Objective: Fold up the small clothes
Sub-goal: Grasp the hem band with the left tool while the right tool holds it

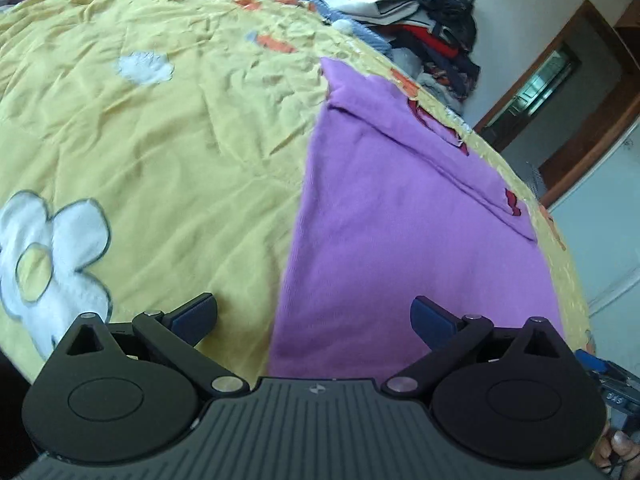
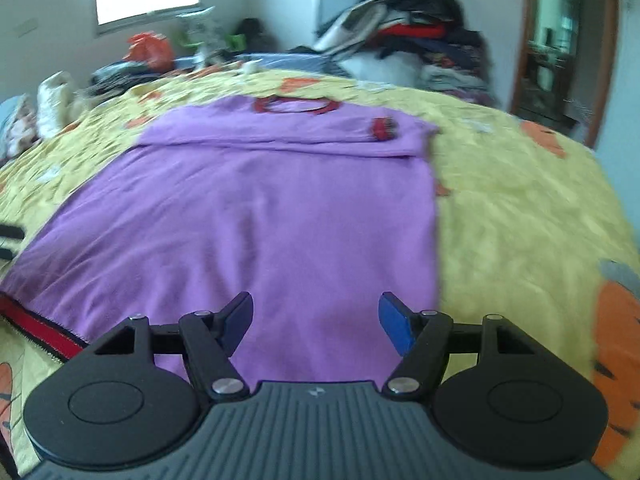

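A small purple shirt [image 2: 256,208] with dark red neck trim lies flat on a yellow bedspread [image 2: 520,208], its sleeves folded in across the chest. A red hem band shows at its near left corner. It also shows in the left wrist view [image 1: 400,220]. My right gripper [image 2: 316,316] is open and empty, just above the shirt's lower part near its right edge. My left gripper [image 1: 314,320] is open and empty, straddling the shirt's left edge, one finger over the bedspread [image 1: 160,140] and one over the purple cloth.
A tall heap of dark clothes [image 2: 420,32] stands at the far side of the bed, also in the left wrist view [image 1: 432,28]. A wooden door frame [image 2: 568,40] is at the right. Bags and clutter [image 2: 148,52] lie by the window.
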Demonstrator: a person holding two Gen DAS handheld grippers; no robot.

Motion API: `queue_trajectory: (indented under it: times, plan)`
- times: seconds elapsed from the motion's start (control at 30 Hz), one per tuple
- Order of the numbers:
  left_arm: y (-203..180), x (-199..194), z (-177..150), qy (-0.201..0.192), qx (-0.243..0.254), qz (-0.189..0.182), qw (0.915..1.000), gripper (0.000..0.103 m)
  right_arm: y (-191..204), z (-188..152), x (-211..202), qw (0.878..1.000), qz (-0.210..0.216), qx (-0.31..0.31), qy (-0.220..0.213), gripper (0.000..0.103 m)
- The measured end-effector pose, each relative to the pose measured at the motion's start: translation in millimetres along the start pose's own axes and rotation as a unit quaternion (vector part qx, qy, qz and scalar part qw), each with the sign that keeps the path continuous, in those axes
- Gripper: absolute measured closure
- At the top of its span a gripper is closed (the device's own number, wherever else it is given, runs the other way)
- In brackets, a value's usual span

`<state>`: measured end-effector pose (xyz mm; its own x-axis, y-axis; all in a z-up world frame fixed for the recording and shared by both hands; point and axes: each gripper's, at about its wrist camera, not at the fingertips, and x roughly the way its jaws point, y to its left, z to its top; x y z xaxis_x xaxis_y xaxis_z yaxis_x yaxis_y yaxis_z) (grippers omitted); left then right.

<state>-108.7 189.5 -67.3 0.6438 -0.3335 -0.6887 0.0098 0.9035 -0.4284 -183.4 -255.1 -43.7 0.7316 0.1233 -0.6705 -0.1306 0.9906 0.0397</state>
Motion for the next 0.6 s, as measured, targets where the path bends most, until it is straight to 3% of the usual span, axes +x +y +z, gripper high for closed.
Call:
queue_trajectory:
  times: [0.1, 0.17, 0.27, 0.4, 0.5, 0.6]
  plan:
    - [-8, 0, -1, 0.006, 0.043, 0.019, 0.9989, 0.011, -5, -13, 10, 0.998, -0.04, -0.026, 0.045, 0.032]
    - [-7, -3, -3, 0.01, 0.049, 0.008, 0.9987, 0.013, -21, -21, -2, 0.998, -0.043, -0.011, 0.047, 0.028]
    - [1, -2, -1, 0.029, 0.01, -0.05, 0.9982, 0.015, -44, -27, -20, 0.997, -0.042, 0.036, 0.051, 0.028]
    - [10, -5, -6, 0.053, -0.014, -0.089, 0.9946, 0.016, -67, -37, -36, 0.994, -0.01, 0.096, 0.05, 0.028]
    - [25, -9, -10, 0.072, -0.058, -0.128, 0.9875, 0.02, -78, -48, -38, 0.991, 0.006, 0.127, 0.041, 0.028]
    - [39, -7, -14, 0.091, -0.108, -0.171, 0.9752, 0.022, -90, -49, -34, 0.987, 0.028, 0.159, 0.026, 0.028]
